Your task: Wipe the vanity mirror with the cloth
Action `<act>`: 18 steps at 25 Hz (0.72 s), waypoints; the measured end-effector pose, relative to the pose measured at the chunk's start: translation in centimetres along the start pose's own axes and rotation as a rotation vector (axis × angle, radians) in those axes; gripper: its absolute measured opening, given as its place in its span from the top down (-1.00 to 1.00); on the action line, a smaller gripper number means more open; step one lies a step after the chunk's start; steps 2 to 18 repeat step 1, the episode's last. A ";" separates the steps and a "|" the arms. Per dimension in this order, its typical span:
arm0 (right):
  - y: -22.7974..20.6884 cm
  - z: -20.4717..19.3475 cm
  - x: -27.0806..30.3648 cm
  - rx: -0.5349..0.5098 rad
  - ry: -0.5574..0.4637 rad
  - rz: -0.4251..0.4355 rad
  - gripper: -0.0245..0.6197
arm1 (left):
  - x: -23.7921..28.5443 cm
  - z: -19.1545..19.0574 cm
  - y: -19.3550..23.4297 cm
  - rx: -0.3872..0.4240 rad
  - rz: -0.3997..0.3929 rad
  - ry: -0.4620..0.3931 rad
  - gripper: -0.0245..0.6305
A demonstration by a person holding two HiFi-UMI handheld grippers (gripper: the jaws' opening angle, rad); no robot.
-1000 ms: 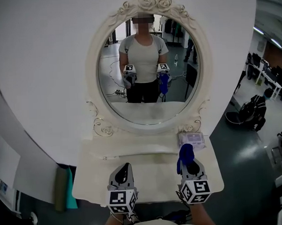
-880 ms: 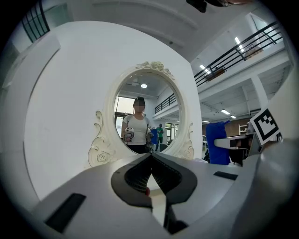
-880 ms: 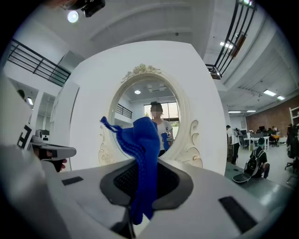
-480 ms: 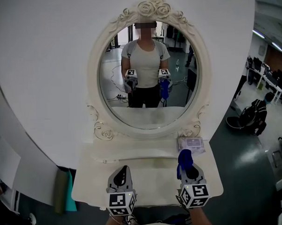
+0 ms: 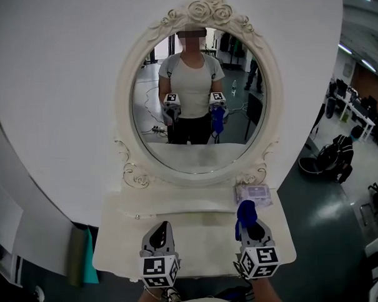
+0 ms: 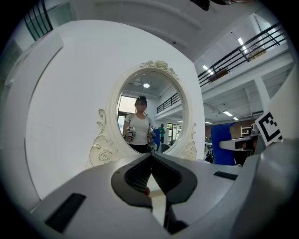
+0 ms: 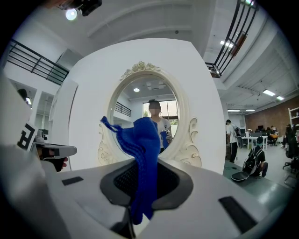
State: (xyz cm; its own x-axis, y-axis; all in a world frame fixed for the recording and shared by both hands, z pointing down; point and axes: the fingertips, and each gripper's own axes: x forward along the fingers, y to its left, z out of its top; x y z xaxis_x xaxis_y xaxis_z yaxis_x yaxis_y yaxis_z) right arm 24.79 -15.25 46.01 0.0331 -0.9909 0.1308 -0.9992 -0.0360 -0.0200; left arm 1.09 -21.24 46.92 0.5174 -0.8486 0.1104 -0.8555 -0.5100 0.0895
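Change: over the last second both grippers have barely shifted; they hang low at 6 o'clock over the vanity shelf (image 5: 199,237).
Right gripper (image 5: 249,228): jaws clamped on the blue cloth (image 5: 245,212), its free end poking toward 12 o'clock.
Left gripper (image 5: 160,235): jaws pressed together, empty.
Vanity mirror (image 5: 199,97): at 12 o'clock, well apart from the cloth.
Meaning: wiping likely not begun.

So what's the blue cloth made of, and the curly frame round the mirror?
The blue cloth looks like soft knitted fabric, matte: ribbed threads show and it folds limply. The mirror frame looks like cream-painted wood or moulded resin, slightly shiny, with raised roses and scrolls; I can't tell which.
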 end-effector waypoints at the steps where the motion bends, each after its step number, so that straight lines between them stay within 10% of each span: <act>1: 0.1 0.0 0.1 0.001 0.000 0.000 0.72 | 0.1 0.0 0.1 0.002 -0.001 0.001 0.91; 18: 0.1 0.0 0.1 0.001 0.000 0.000 0.72 | 0.1 0.0 0.1 0.002 -0.001 0.001 0.91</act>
